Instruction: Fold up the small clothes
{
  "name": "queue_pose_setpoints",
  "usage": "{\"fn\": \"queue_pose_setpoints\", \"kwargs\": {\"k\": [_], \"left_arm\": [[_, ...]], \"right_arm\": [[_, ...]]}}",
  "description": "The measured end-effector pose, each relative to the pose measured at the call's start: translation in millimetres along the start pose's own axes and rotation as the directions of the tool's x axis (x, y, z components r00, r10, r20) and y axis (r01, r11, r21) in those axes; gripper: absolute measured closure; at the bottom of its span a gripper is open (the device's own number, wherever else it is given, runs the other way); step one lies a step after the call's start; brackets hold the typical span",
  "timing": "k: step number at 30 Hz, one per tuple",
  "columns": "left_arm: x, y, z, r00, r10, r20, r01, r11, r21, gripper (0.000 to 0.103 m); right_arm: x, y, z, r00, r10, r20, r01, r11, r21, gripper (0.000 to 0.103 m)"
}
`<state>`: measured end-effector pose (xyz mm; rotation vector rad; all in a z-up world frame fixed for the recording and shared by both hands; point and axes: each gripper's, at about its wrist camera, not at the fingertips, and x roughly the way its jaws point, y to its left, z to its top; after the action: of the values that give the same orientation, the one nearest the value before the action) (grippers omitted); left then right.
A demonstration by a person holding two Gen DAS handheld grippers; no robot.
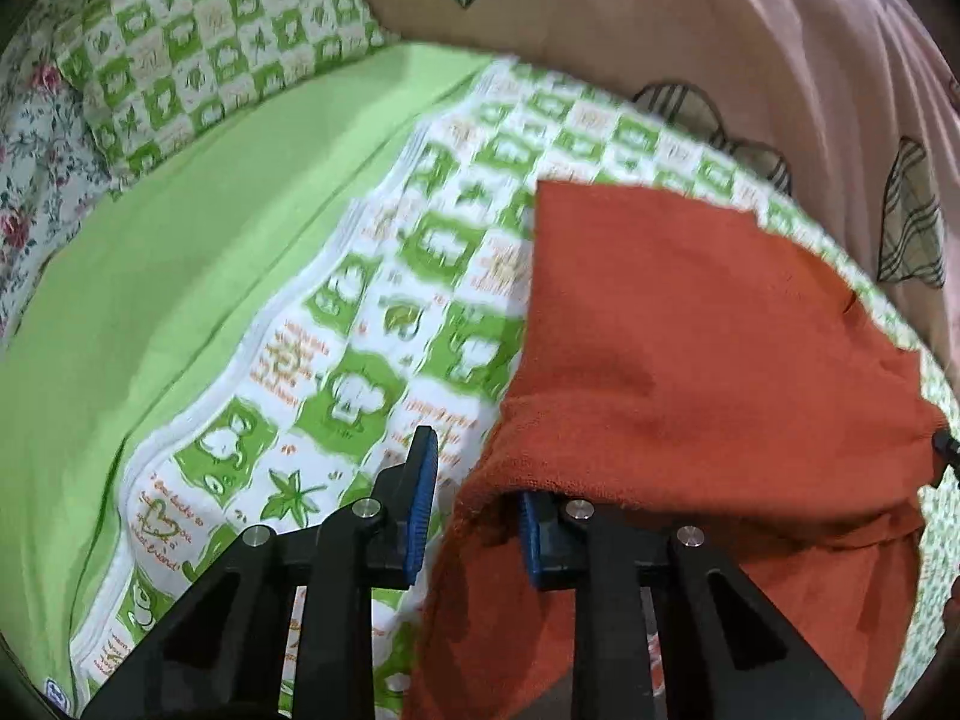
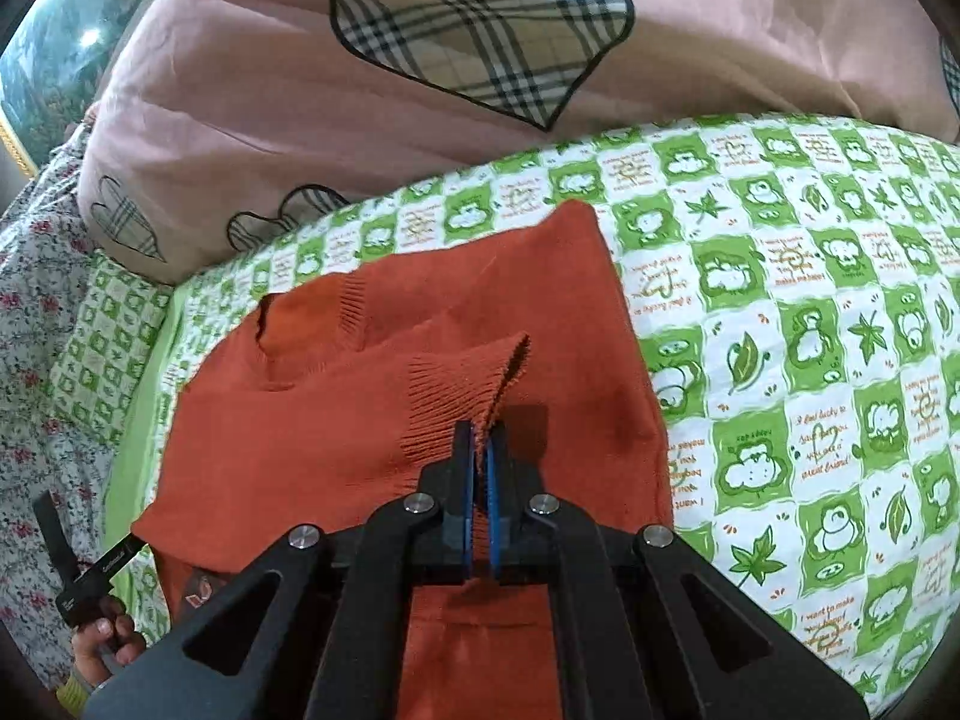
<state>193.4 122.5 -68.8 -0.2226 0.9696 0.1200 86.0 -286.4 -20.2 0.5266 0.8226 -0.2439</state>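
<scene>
Right gripper (image 2: pixel 480 450) pinches the orange sweater's (image 2: pixel 372 420) ribbed cuff (image 2: pixel 468 378) — left gripper (image 1: pixel 474 498) spread, sweater draped over one finger.

sweaters: 1 orange sweater (image 2: pixel 372 396) | tongs: 2 (left tongs (image 1: pixel 474 510), right tongs (image 2: pixel 480 462)) | pink quilt (image 2: pixel 300 90): 1 | green-checked pillow (image 1: pixel 210 54): 1

Home bedroom: bed with patterned sheet (image 2: pixel 810 300), pillow (image 1: pixel 198 60), pink duvet (image 2: pixel 300 108).

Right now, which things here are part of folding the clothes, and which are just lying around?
Part of the job:
- orange knit sweater
- right gripper, shut on its ribbed cuff
- left gripper, open at the sweater's edge

Just lying about:
- green frog-print sheet
- pink heart-print duvet
- green checked pillow
</scene>
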Motion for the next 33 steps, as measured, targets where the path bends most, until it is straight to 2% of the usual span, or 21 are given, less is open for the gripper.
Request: {"fn": "queue_pose_setpoints", "kwargs": {"k": [6,9,12,16,17,19,20,21,23,27,29,30,32,33], "left_arm": [[5,6,1,0.999,-0.026,-0.023,0.025,0.999,-0.026,0.078],[9,9,1,0.999,-0.037,-0.037,0.036,0.999,-0.036,0.077],[11,12,1,0.998,-0.048,-0.049,0.046,0.998,-0.052,0.075],[8,18,0,0.99,-0.087,-0.107,0.085,0.996,-0.028,0.075],[-1,20,-2,0.99,-0.09,-0.11,0.091,0.996,0.0,0.075],[-21,23,-4,0.986,-0.136,-0.101,0.14,0.99,0.035,0.078],[-30,23,-4,0.983,-0.16,-0.09,0.164,0.986,0.041,0.078],[-39,21,-2,0.978,-0.195,-0.068,0.198,0.979,0.046,0.078],[-46,10,6,0.963,-0.265,-0.044,0.267,0.962,0.051,0.077],[-26,-30,23,0.945,-0.325,-0.039,0.327,0.942,0.077,0.077],[-5,-50,30,0.948,-0.311,-0.063,0.316,0.943,0.107,0.077],[9,-56,31,0.959,-0.271,-0.087,0.281,0.952,0.125,0.077],[32,-54,29,0.974,-0.187,-0.13,0.204,0.97,0.134,0.078],[38,-48,28,0.976,-0.171,-0.138,0.189,0.974,0.127,0.078]], "right_arm": [[19,5,-14,0.997,-0.064,-0.05,0.06,0.995,-0.076,0.099],[30,-5,-22,0.993,-0.081,-0.082,0.077,0.996,-0.046,0.099],[30,2,-25,0.992,-0.11,-0.061,0.105,0.991,-0.087,0.099],[47,-5,-27,0.969,-0.191,-0.159,0.178,0.98,-0.093,0.099],[41,-7,-25,0.97,-0.19,-0.15,0.181,0.981,-0.068,0.094],[20,-8,-21,0.965,-0.247,-0.09,0.243,0.969,-0.055,0.094],[10,-7,-19,0.967,-0.247,-0.056,0.245,0.968,-0.046,0.094],[2,-6,-18,0.973,-0.231,-0.03,0.23,0.973,-0.032,0.094],[-6,3,-17,0.989,-0.149,-0.008,0.149,0.989,-0.02,0.094],[25,38,-21,0.994,-0.026,-0.108,0.016,0.995,-0.096,0.094],[41,52,-26,0.991,-0.001,-0.136,-0.016,0.992,-0.129,0.094],[48,54,-25,0.989,-0.001,-0.148,-0.018,0.992,-0.129,0.094],[64,52,-26,0.981,-0.05,-0.186,0.026,0.991,-0.128,0.094],[70,44,-27,0.975,-0.102,-0.198,0.078,0.989,-0.128,0.094]]}}
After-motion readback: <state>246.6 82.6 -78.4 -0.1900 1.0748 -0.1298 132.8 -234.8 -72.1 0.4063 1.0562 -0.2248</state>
